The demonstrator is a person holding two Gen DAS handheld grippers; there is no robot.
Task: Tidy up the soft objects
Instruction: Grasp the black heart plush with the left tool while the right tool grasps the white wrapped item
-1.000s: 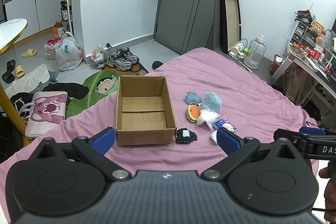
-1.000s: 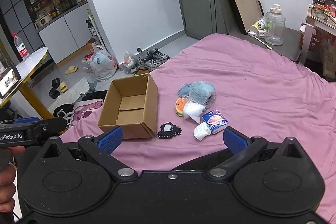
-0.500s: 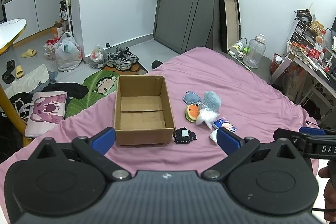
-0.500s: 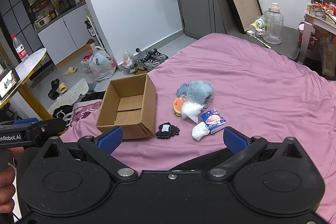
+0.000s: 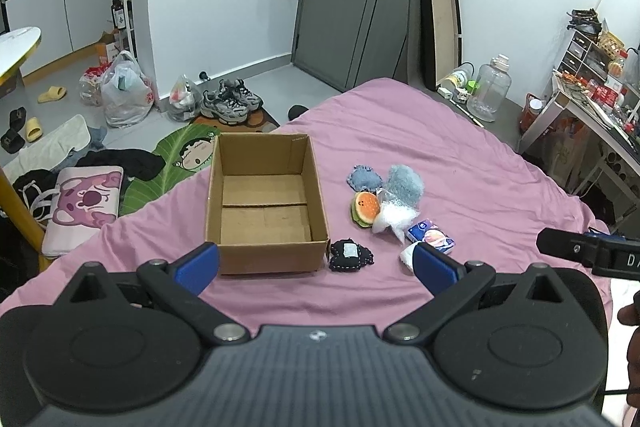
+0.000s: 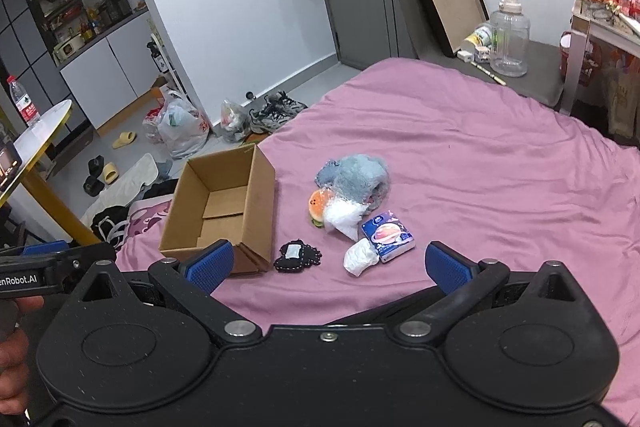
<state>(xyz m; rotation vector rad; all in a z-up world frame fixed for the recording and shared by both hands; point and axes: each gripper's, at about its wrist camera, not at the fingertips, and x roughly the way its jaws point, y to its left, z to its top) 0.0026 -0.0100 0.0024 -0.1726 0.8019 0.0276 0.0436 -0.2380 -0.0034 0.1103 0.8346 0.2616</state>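
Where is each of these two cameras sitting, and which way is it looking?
Left wrist view: sits on the left claw, looking forward over the pink bed at the cardboard box; its blue fingers spread open.
Right wrist view: sits on the right claw, facing the same bed from further right; its fingers open, a hand at the left edge.
Both share the box, the burger toy and the tissue pack.

One cardboard box (image 5: 264, 203), seven soft items (image 5: 364, 207), two tools (image 5: 316, 261).
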